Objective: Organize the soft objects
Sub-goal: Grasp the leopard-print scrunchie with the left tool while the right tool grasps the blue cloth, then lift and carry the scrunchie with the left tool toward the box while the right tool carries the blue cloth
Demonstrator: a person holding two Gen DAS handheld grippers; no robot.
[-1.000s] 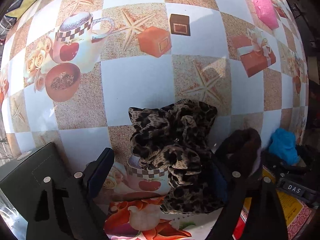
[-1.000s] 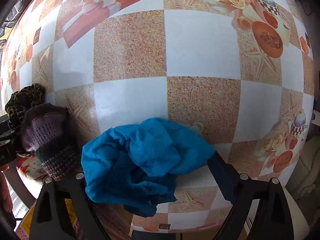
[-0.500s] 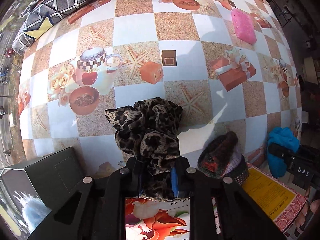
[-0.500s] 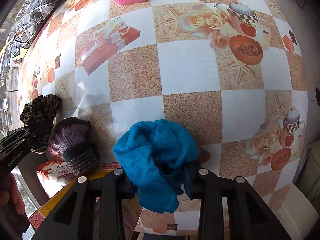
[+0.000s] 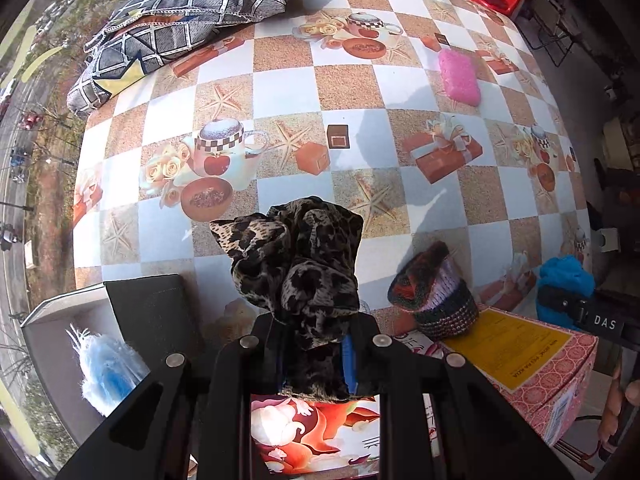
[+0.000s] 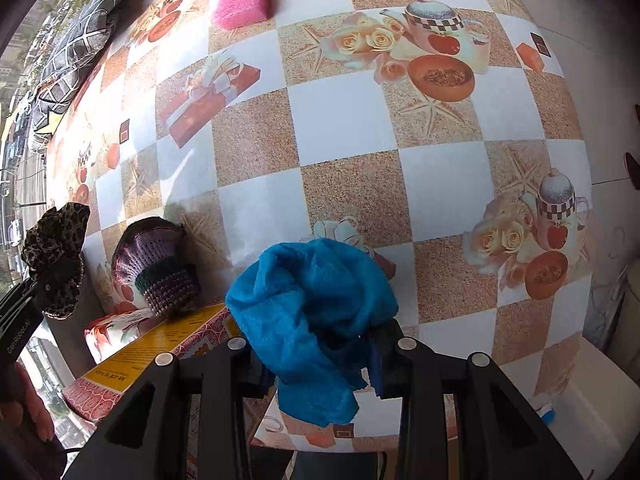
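Left tool (image 5: 312,354) pinching leopard-print cloth (image 5: 296,264), lower centre of left view, bunched and hanging clear of surface (image 5: 400,240). Right tool (image 6: 320,360) pinching blue cloth (image 6: 316,304), lower centre of right view. Both judged light, limp, non-fragile; thick gathered fold holds best. Knitted hat (image 5: 434,292) on surface, lower right.

Both wrist views look down, sharing the knitted hat (image 5: 434,292).

On the counter (image 5: 360,92), cushions (image 5: 180,12) lie far left and a sponge (image 5: 459,76) far right. The knitted hat (image 5: 434,292) sits near, beside a flat box (image 5: 516,352). An open box (image 5: 80,340) stands left.
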